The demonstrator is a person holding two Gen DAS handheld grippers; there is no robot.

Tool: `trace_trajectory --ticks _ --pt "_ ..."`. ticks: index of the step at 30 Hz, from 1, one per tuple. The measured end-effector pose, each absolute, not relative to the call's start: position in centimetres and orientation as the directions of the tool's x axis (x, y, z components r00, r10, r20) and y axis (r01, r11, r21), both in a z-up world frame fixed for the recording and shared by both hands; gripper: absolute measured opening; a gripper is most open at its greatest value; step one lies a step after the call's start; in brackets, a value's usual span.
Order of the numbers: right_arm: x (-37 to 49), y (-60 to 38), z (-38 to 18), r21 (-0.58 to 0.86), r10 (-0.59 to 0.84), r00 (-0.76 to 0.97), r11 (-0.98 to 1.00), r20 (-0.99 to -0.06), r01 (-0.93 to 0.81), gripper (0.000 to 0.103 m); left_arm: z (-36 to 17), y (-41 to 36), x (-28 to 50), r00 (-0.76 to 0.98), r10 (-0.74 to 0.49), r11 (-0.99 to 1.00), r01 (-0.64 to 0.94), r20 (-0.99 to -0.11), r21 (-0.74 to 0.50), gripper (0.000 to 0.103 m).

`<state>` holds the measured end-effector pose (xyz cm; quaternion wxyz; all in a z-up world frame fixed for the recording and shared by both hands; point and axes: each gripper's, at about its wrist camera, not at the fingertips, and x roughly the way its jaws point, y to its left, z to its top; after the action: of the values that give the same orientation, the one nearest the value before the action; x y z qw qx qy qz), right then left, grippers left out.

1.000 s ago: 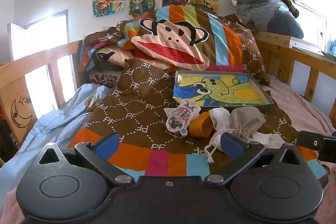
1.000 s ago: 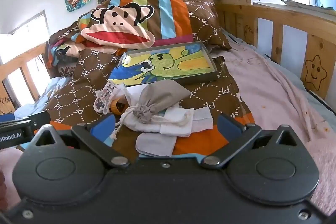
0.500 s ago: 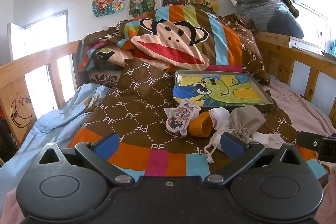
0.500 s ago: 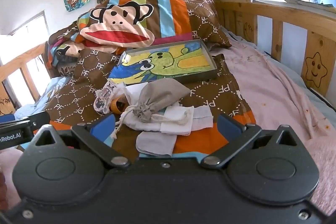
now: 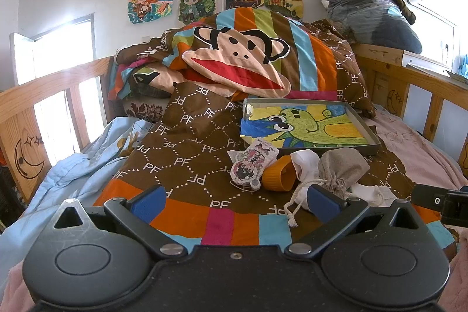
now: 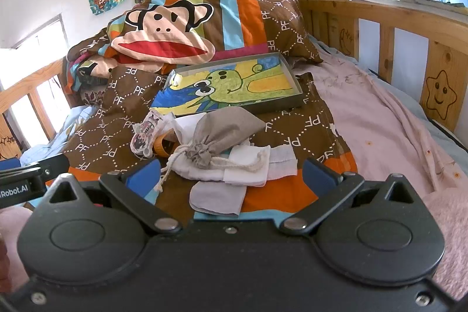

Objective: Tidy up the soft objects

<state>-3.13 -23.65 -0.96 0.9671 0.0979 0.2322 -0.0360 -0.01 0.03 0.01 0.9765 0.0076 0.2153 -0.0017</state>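
Note:
A heap of soft things lies on the patterned quilt in front of a grey tray (image 5: 370,132) (image 6: 292,100) lined with a green cartoon drawing. In it are a grey drawstring pouch (image 5: 342,170) (image 6: 225,132), white drawstring pouches (image 5: 304,168) (image 6: 248,168), a small cartoon-print pillow (image 5: 253,165) (image 6: 144,136), an orange cup-shaped item (image 5: 278,180) (image 6: 161,148) and a flat grey cloth (image 6: 218,195). My left gripper (image 5: 235,199) is open, just short of the heap. My right gripper (image 6: 231,176) is open too, its fingers either side of the nearest cloths.
A folded monkey-face duvet (image 5: 242,63) is piled behind the tray. Wooden bed rails (image 5: 55,95) (image 6: 409,25) run along both sides. A pink sheet (image 6: 380,130) covers the right of the bed, a light blue blanket (image 5: 82,165) the left.
The right gripper has edged slightly forward toward the heap. The left view is unchanged and both grippers stay open.

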Motion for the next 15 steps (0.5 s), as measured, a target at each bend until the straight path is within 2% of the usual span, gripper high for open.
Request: trace_trajectory --ticks 15 --pt "-3.26 -23.22 -1.13 0.175 -0.021 0.883 0.978 -0.469 0.116 0.103 0.01 0.02 -0.01 0.907 0.000 1.000 0.007 -0.420 0.015 0.102"
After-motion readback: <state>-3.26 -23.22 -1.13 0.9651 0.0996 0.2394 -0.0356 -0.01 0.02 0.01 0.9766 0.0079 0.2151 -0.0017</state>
